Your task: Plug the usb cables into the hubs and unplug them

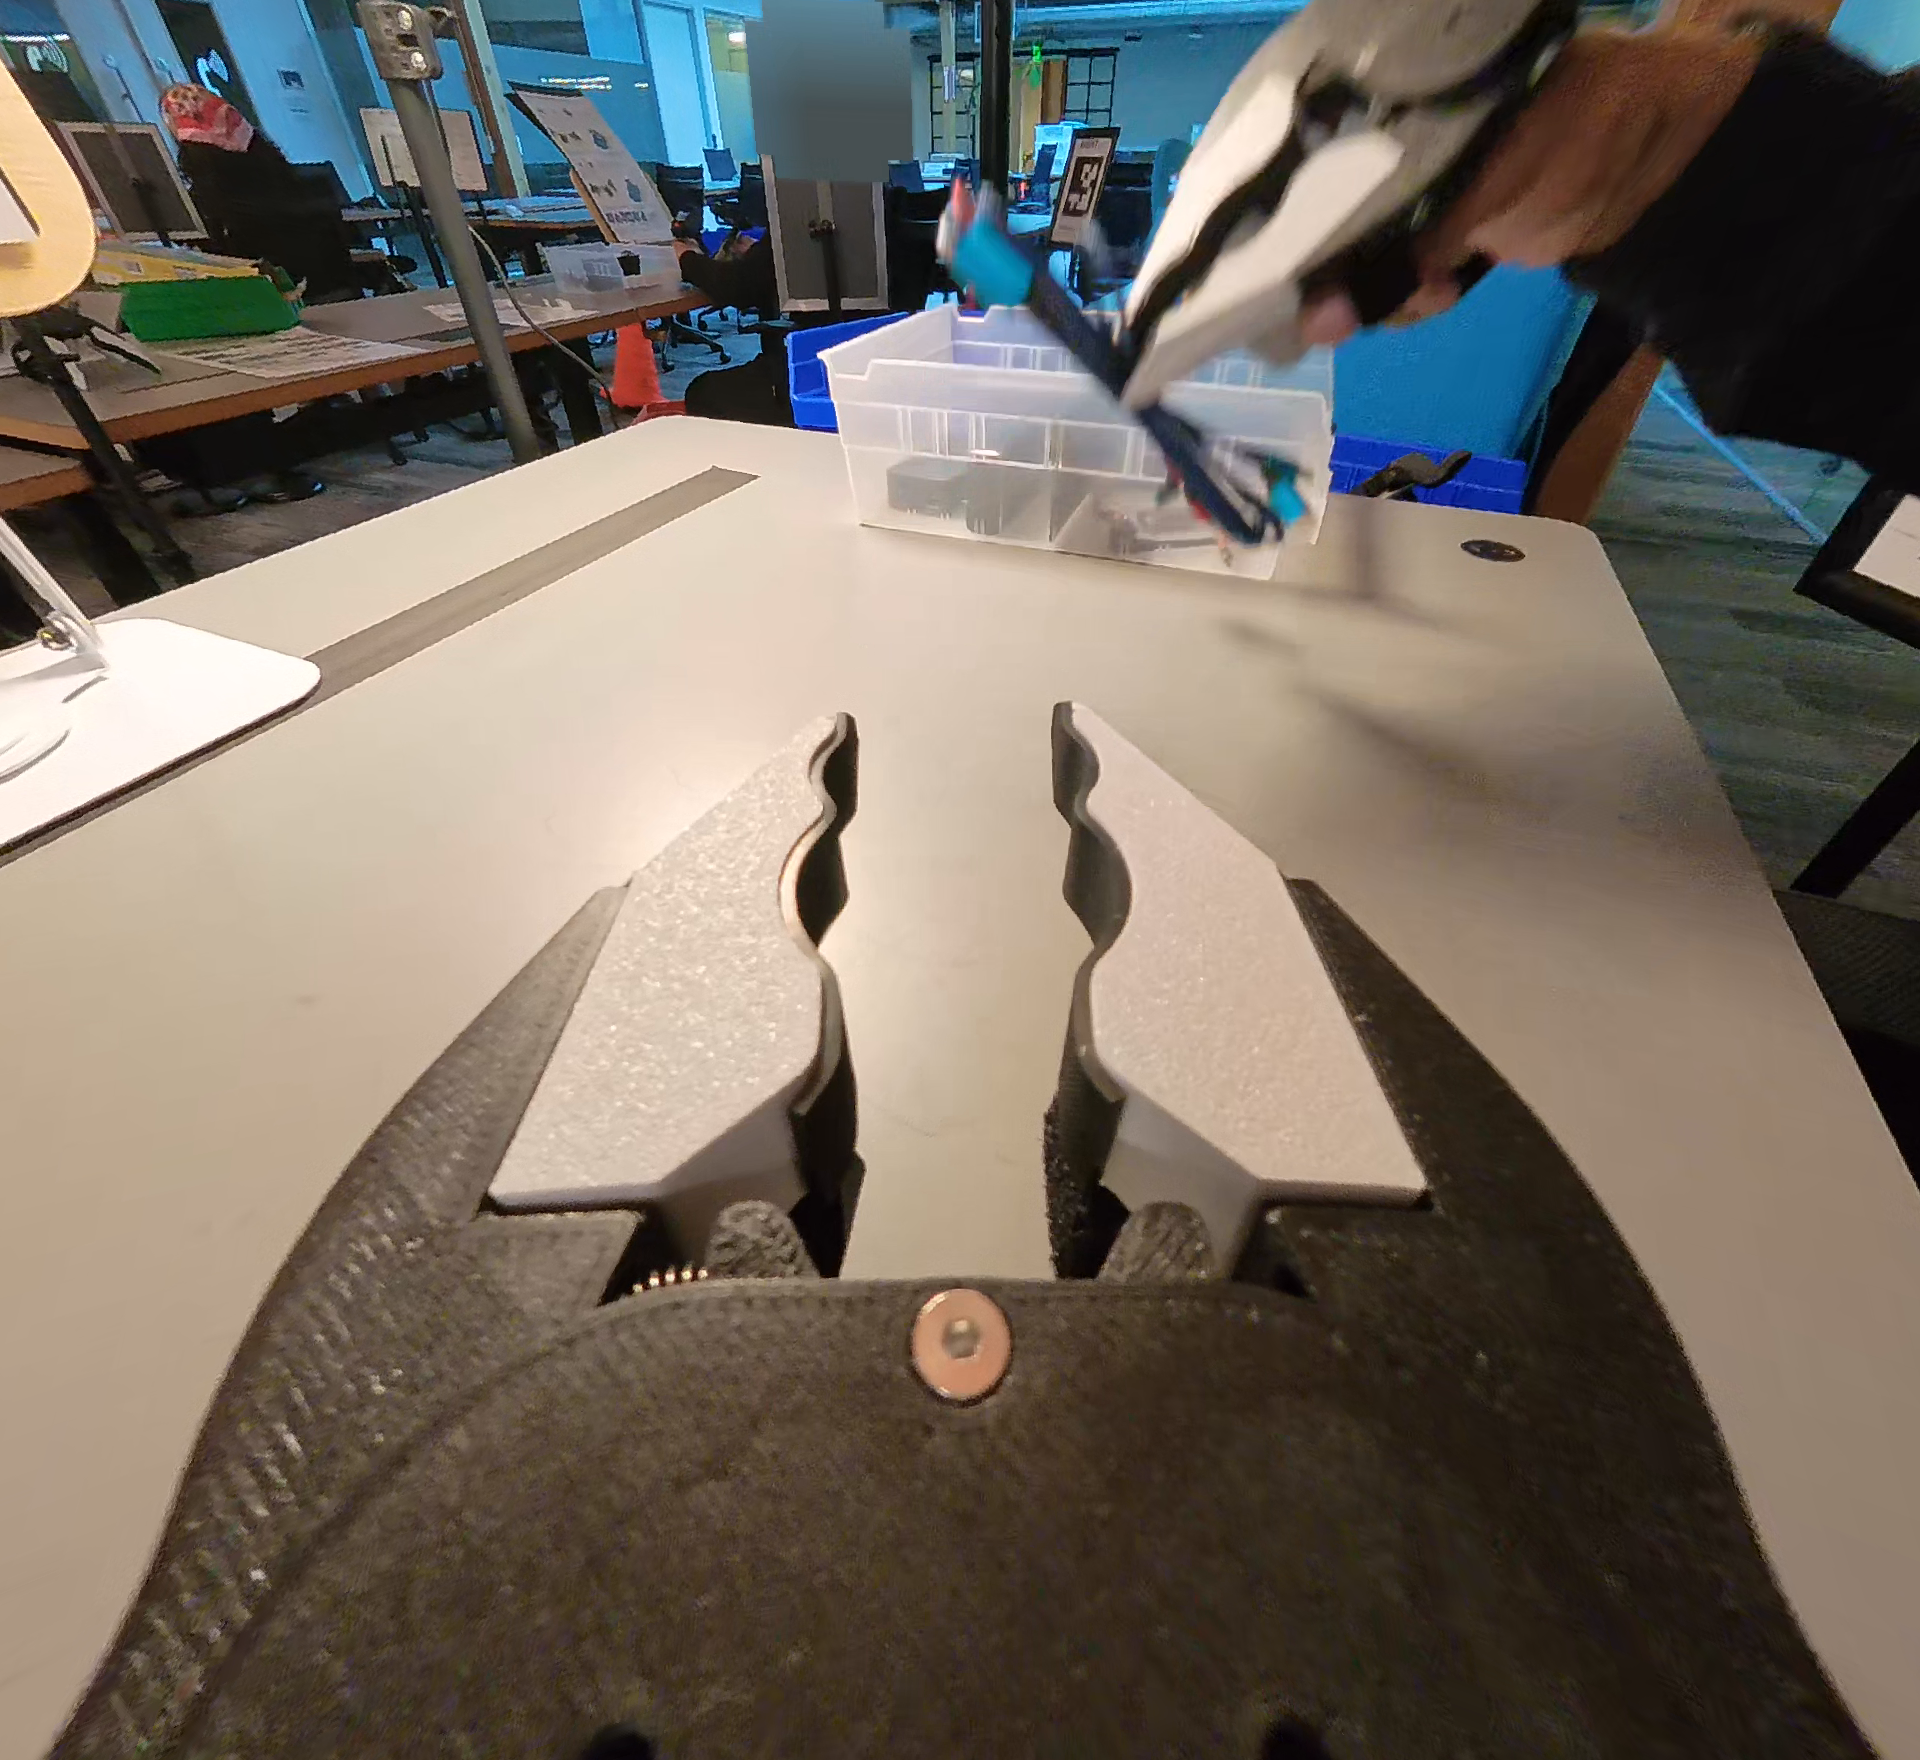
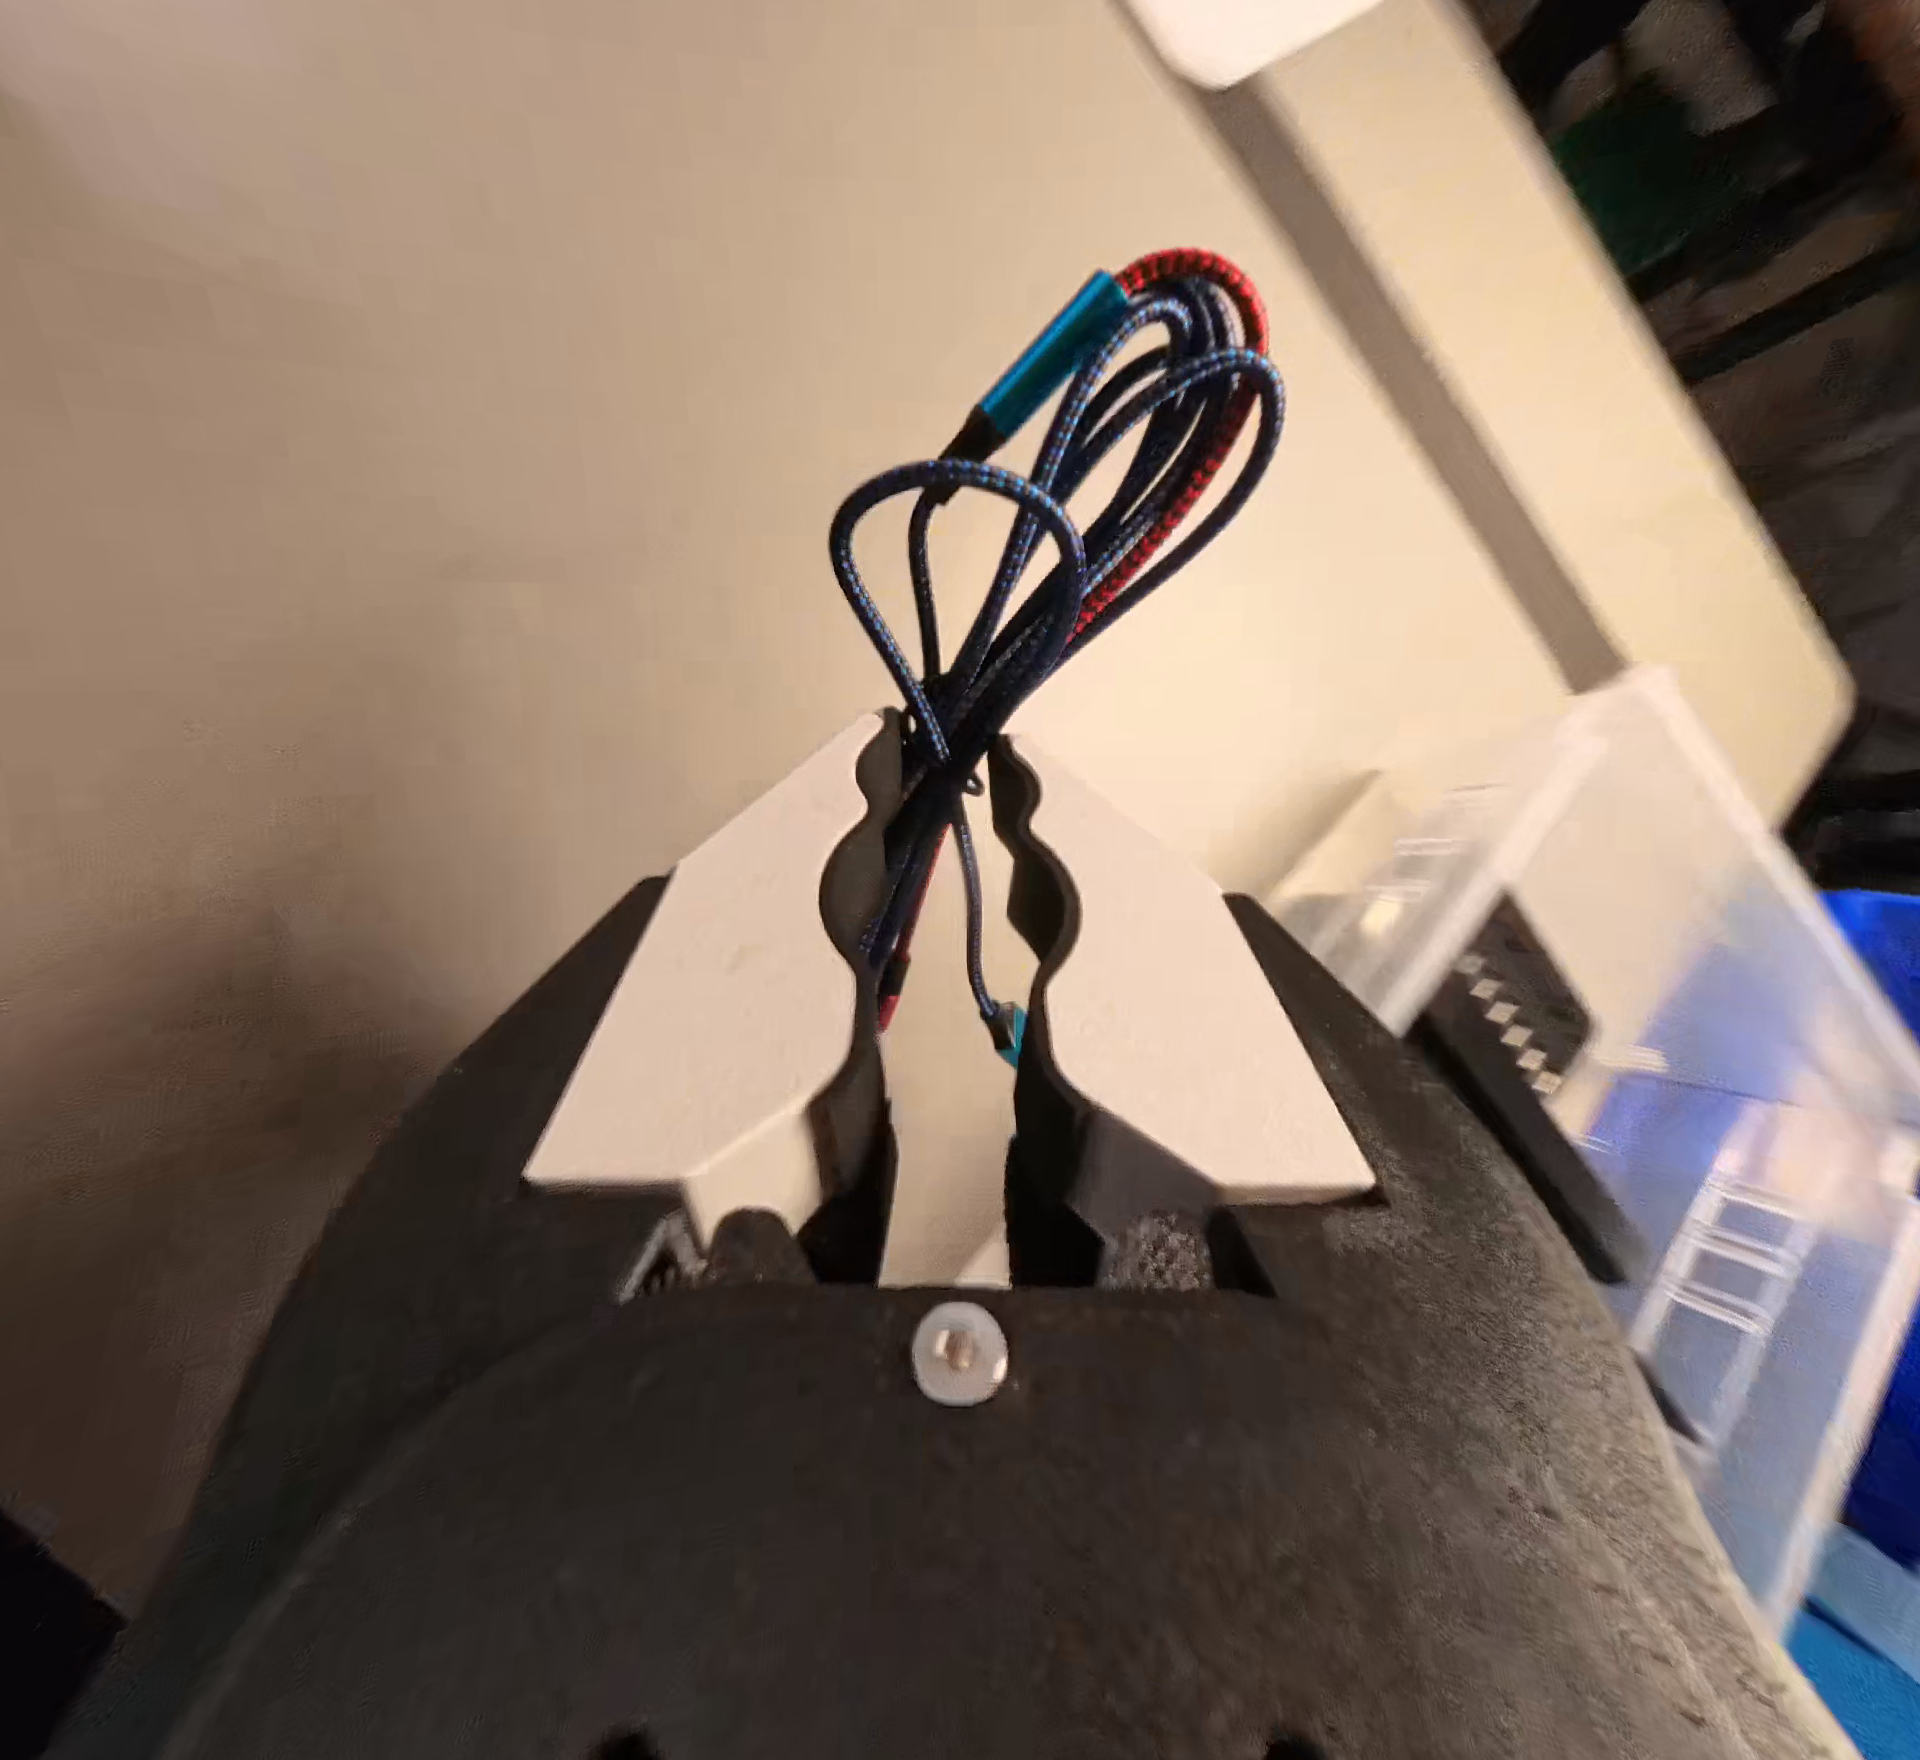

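Note:
My right gripper (image 2: 945, 734) is shut on a bundle of braided USB cables (image 2: 1101, 505), dark blue and red, with a teal metal plug (image 2: 1044, 360) at the far end. It holds the bundle in the air above the table. In the left wrist view the right gripper (image 1: 1138, 370) shows at the upper right, blurred, with the cable bundle (image 1: 1081, 328) hanging over a clear plastic bin (image 1: 997, 453). Black hubs (image 1: 935, 489) lie inside that bin. My left gripper (image 1: 954, 734) is open and empty, low over the grey table (image 1: 623, 775).
A white stand base (image 1: 135, 702) sits at the table's left edge. A dark strip (image 1: 540, 567) runs along the table's far left. Blue bins (image 1: 1423, 474) stand behind the clear bin. In the right wrist view the clear bin (image 2: 1662, 1035) lies at the right. There is about 20 cm between the tips of the two grippers.

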A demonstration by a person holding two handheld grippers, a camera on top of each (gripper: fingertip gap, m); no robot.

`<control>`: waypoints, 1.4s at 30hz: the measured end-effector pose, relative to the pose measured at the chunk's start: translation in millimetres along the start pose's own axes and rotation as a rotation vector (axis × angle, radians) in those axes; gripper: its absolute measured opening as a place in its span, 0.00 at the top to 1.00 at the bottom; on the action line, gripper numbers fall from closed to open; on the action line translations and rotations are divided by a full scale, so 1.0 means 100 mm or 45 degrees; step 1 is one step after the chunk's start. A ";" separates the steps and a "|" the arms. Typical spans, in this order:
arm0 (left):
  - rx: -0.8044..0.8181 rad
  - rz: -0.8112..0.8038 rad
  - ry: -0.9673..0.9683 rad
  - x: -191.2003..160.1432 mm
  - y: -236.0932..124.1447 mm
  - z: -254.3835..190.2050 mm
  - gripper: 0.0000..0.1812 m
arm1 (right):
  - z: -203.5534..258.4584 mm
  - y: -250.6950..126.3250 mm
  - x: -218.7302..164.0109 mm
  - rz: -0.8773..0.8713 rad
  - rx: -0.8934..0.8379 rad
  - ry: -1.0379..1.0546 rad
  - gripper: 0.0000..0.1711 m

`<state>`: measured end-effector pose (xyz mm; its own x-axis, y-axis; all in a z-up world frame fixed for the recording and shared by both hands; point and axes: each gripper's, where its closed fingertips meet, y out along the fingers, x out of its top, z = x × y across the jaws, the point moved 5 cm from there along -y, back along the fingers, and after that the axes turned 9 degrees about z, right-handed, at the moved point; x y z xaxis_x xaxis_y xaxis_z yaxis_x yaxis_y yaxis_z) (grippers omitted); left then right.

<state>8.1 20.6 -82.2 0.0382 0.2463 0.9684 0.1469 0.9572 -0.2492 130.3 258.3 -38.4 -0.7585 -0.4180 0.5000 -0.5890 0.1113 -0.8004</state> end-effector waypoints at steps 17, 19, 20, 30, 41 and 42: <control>0.031 0.050 0.043 -0.11 0.09 -0.01 0.79 | -1.16 -0.29 -1.44 0.488 -0.372 -0.803 0.91; 0.052 0.059 0.053 -0.12 0.08 0.02 0.79 | -1.21 -0.16 -1.61 0.555 -0.360 -0.834 0.91; 0.056 0.059 0.051 -0.13 0.08 0.03 0.79 | -1.21 -0.10 -1.68 0.577 -0.344 -0.850 0.91; 0.053 0.070 0.033 -0.16 0.09 0.05 0.79 | -1.10 0.23 -1.72 0.624 -0.469 -1.167 0.82; 0.054 0.056 0.032 -0.10 0.05 0.03 0.79 | -1.49 -0.40 -1.63 0.531 -0.804 -0.614 0.76; 0.055 0.061 0.029 -0.09 0.05 0.03 0.79 | -1.49 -0.48 -1.66 0.490 -0.832 -0.475 0.76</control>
<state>6.1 23.9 -92.6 0.0667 0.2887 0.9551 0.1018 0.9503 -0.2943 242.7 456.7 -33.4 -0.8650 -0.5018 -0.0026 -0.4382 0.7579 -0.4833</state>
